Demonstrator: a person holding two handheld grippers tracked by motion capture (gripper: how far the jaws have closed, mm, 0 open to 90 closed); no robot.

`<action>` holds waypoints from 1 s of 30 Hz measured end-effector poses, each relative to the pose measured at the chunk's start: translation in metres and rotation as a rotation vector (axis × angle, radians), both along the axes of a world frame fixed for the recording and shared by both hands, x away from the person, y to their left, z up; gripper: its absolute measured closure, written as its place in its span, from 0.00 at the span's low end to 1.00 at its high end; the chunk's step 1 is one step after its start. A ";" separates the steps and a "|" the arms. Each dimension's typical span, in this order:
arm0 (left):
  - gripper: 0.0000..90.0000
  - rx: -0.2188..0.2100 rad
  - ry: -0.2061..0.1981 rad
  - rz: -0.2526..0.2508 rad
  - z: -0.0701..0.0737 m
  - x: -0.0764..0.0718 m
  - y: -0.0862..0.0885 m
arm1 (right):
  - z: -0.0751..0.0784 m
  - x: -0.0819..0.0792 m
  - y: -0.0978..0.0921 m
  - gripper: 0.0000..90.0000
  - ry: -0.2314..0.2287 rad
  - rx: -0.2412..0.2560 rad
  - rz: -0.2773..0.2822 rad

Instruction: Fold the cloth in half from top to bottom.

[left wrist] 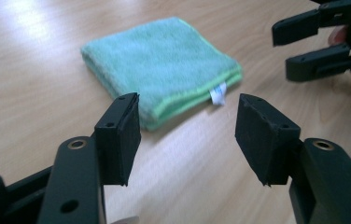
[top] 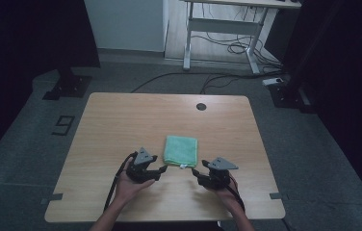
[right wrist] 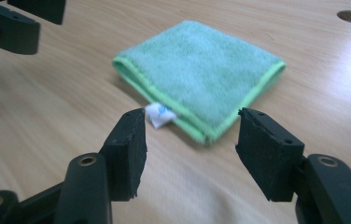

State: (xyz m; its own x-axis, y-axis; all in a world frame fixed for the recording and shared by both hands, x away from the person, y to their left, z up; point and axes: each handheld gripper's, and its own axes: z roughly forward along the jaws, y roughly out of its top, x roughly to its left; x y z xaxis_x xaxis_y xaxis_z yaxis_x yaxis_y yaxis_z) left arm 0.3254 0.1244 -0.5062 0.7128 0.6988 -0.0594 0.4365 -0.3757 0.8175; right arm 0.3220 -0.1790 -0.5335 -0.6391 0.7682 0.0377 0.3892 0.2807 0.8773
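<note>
A folded green cloth [top: 181, 149] lies flat on the wooden table [top: 121, 120], with a small white tag [top: 182, 167] at its near edge. My left gripper [top: 163, 169] stands open just short of the cloth's near left corner. My right gripper [top: 196, 172] is open too, just short of the near right corner. In the left gripper view the cloth [left wrist: 162, 65] lies beyond the open jaws, its tag [left wrist: 218, 94] ahead of my left gripper [left wrist: 187, 130], and the right gripper [left wrist: 304, 44] shows at the top right. In the right gripper view the cloth [right wrist: 201, 70] and tag [right wrist: 158, 115] sit just ahead of my right gripper [right wrist: 191, 149].
A round cable hole [top: 201, 106] sits near the table's far edge. Beyond the table are a white desk frame [top: 222, 29], loose cables on the floor [top: 227, 45] and black stand bases [top: 67, 86]. Bare table surface surrounds the cloth.
</note>
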 end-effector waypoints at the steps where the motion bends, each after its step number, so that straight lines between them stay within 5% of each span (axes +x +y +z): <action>1: 0.45 0.007 -0.004 0.001 -0.002 -0.003 0.002 | 0.000 -0.003 -0.003 0.46 0.000 0.001 0.000; 18: 0.43 0.039 0.039 0.109 -0.032 -0.032 0.053 | -0.015 -0.035 -0.039 0.44 0.021 -0.040 -0.022; 22: 0.43 0.011 0.059 0.127 -0.033 -0.031 0.057 | -0.015 -0.038 -0.046 0.44 0.016 -0.029 -0.034; 30: 0.43 0.043 0.063 0.126 -0.037 -0.031 0.058 | -0.013 -0.037 -0.046 0.44 0.011 -0.023 -0.037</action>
